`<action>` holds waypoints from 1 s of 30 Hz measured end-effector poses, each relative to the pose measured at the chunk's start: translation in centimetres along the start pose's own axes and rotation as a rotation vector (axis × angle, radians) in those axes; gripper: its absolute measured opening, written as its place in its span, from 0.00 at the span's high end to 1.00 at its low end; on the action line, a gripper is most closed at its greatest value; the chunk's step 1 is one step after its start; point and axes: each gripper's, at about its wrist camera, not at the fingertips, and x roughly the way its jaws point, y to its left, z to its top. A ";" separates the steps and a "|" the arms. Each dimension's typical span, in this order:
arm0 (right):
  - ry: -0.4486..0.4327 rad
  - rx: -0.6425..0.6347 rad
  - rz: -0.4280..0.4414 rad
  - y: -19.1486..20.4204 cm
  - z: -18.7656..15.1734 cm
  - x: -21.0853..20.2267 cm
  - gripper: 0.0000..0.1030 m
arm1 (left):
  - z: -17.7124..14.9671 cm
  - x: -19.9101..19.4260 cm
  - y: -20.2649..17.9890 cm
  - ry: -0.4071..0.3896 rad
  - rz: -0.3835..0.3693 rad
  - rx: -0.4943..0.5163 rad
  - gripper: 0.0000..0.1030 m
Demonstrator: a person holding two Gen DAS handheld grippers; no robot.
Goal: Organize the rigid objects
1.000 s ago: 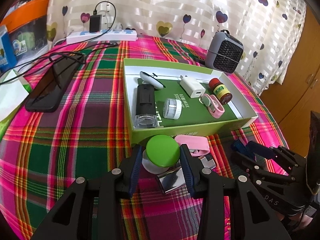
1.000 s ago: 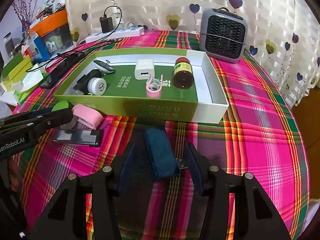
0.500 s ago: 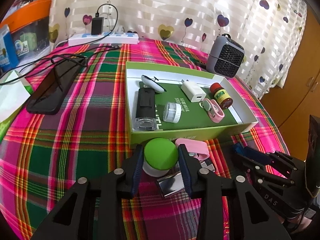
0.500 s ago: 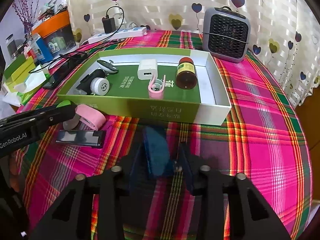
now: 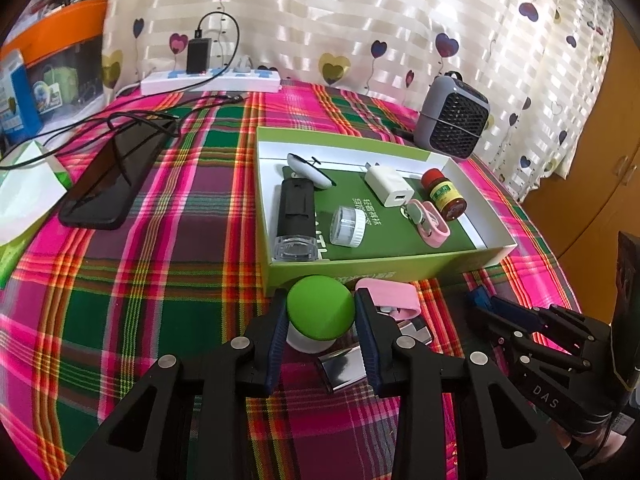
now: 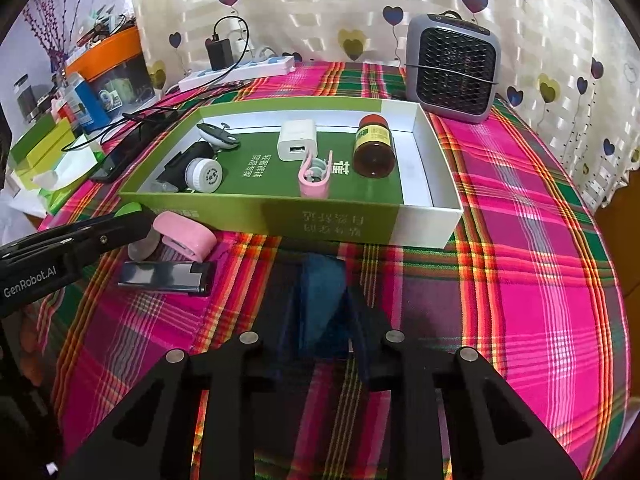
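My left gripper (image 5: 321, 300) is shut on a small jar with a green lid (image 5: 320, 314), which stands on the plaid cloth just in front of the green box (image 5: 360, 268). In the right wrist view my right gripper (image 6: 322, 292) has its jaws closing on a dark blue stick (image 6: 320, 280), and both pads touch its sides. A pink stapler-like piece (image 5: 394, 294) and a shiny flat metal case (image 5: 344, 366) lie between the two grippers. Inside the box lie a black device, a white round jar (image 5: 348, 226), a white charger (image 6: 296, 140), a pink clip (image 6: 314, 178) and a brown bottle (image 6: 374, 146).
A grey fan heater (image 6: 454, 68) stands behind the box at the back right. A white power strip (image 5: 210, 80) with cables runs along the curtain. A long black slab (image 5: 112, 176) and a tissue box (image 5: 24, 196) lie at the left. A wooden cabinet stands past the table's right edge.
Both pairs of jaws have narrowed: the left onto the green-lidded jar, the right onto the blue stick, which now sits more upright between the pads. Neither hand has shifted.
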 end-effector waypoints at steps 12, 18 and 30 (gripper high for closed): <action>0.000 0.001 0.001 0.0 0.0 0.0 0.74 | 0.0 -0.3 0.1 -0.005 0.012 0.006 0.69; 0.000 0.001 0.001 0.0 0.0 0.0 0.74 | 0.0 -0.3 0.1 -0.007 0.023 0.007 0.69; -0.003 0.002 0.004 0.0 0.0 -0.1 0.74 | 0.0 -0.8 0.0 -0.016 0.037 0.021 0.69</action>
